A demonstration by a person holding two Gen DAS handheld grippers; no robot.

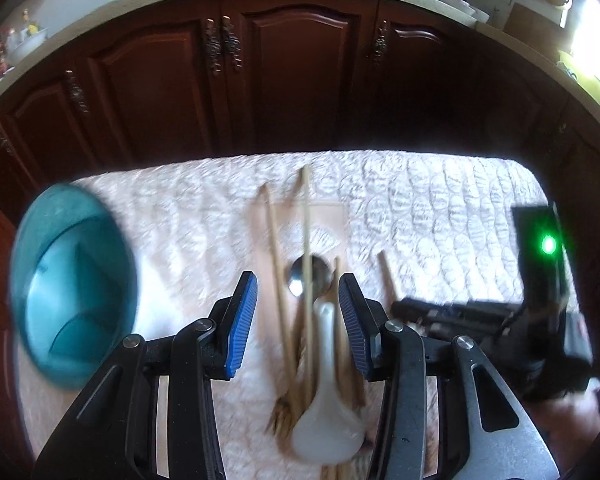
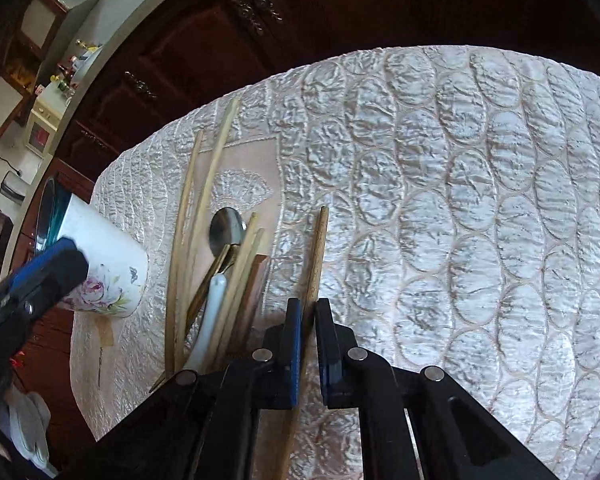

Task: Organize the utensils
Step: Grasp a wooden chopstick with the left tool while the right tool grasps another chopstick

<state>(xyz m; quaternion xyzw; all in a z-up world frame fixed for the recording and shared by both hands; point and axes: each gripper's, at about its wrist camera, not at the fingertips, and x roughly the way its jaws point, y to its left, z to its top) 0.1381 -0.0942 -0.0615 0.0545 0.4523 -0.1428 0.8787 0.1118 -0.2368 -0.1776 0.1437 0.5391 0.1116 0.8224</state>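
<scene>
Wooden chopstick (image 2: 315,264) is clamped in the right hand-held gripper (image 2: 309,320), beside the spoon (image 2: 226,228). Left hand-held gripper (image 1: 298,320) hangs wide over the pile. Next: lift chopstick toward cup (image 2: 108,256).

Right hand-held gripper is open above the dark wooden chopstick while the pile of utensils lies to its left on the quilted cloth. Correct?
Not quite: the right hand-held gripper is shut on the dark wooden chopstick, as the right wrist view shows. The pile of utensils does lie to its left on the quilted cloth.

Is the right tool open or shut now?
Shut. In the right wrist view the right tool pinches a dark wooden stick between its blue pads, with hardly any gap.
</scene>
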